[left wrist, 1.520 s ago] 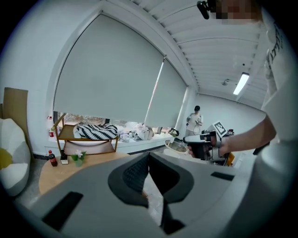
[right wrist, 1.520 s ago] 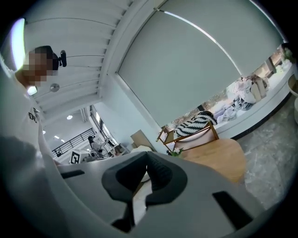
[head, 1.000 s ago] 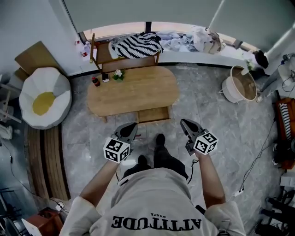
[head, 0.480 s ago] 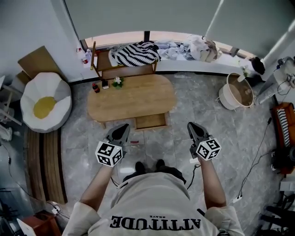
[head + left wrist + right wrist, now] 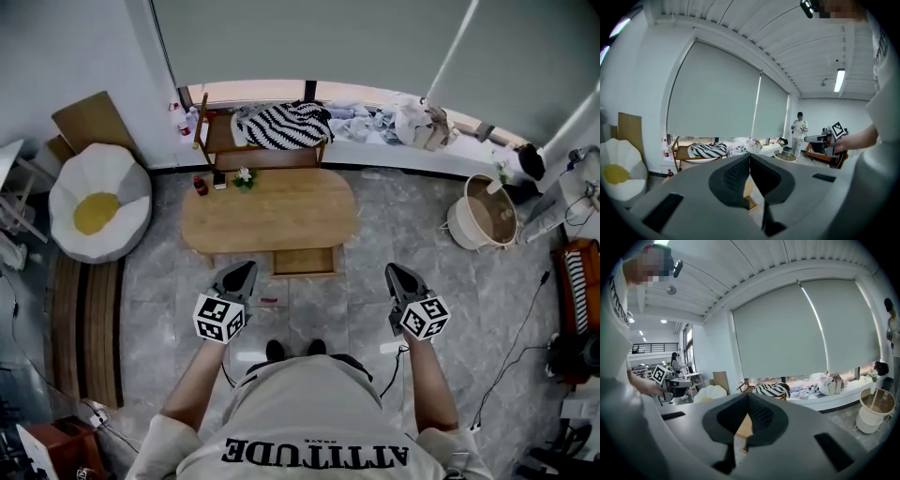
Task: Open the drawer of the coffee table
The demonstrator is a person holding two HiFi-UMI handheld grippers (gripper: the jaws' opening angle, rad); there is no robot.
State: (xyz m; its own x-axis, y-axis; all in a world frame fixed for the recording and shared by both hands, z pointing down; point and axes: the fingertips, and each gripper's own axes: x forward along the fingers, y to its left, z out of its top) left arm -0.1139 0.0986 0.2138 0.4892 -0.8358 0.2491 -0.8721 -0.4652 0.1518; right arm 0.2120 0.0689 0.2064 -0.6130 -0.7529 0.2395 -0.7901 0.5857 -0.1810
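Observation:
The oval wooden coffee table (image 5: 267, 211) stands ahead of me in the head view. Its drawer (image 5: 303, 262) sticks out from under the near edge. My left gripper (image 5: 241, 272) hangs over the floor just left of the drawer, apart from it, jaws shut and empty. My right gripper (image 5: 395, 273) is further right over bare floor, also shut and empty. The left gripper view shows the left gripper (image 5: 750, 156) with its jaw tips together, and the right gripper view shows the same of the right gripper (image 5: 748, 397). Both point nearly level toward the window.
A small bottle (image 5: 200, 185) and a plant (image 5: 244, 176) sit on the table's far left. Behind it is a wooden chair with a striped cloth (image 5: 281, 125). An egg-shaped beanbag (image 5: 98, 206) lies left, a basket (image 5: 483, 220) right. A small red thing (image 5: 268, 300) lies on the floor.
I have stepped back from the table, so it lies further off. Both grippers drew back and rose; the right one swung out to the right. The drawer stays out.

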